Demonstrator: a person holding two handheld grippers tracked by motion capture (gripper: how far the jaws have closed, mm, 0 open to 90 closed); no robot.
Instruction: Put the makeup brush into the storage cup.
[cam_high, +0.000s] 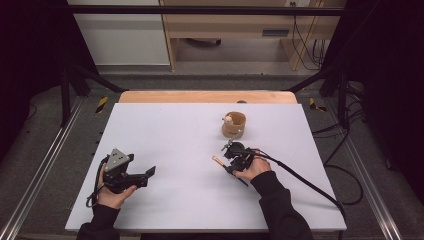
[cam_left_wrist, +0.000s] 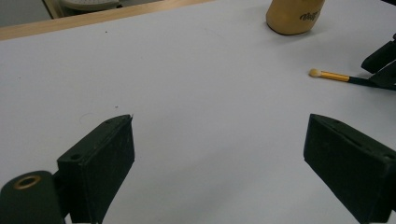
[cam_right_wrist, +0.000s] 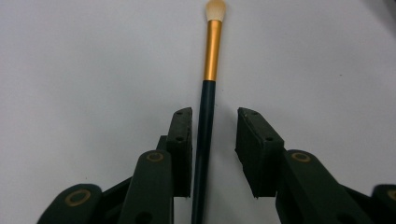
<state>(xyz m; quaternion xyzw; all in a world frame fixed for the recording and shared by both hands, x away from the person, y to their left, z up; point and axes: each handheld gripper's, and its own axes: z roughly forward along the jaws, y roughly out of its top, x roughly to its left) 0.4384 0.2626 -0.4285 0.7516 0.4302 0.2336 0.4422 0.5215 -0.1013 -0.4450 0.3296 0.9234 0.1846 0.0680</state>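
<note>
My right claw (cam_right_wrist: 214, 140) sits low over the white desk (cam_high: 170, 135) with a small makeup brush (cam_right_wrist: 209, 79) lying between its jaws. The jaws stand a little apart, one on each side of the dark handle; the one on the left of the right gripper view is close against it or touching, I cannot tell which, while the other leaves a clear gap, so the brush is not clamped. The brush points away from me along the jaws, with a gold band past the dark handle and a pale tip at the far end. In the high view my right claw (cam_high: 233, 159) is toward the right of the desk, and the brush (cam_high: 218, 161) pokes out to its left, lying flat on the surface. A tan cup (cam_high: 234, 124) stands beyond it, near but apart, with something pale at its rim that I cannot make out. My left claw (cam_left_wrist: 219, 154) is spread wide with nothing between the jaws, resting in my left hand (cam_high: 116, 192) near the front left of the desk, well apart from the brush. From the left gripper view the brush (cam_left_wrist: 329, 75) and the cup (cam_left_wrist: 295, 16) lie far off to the right.
</note>
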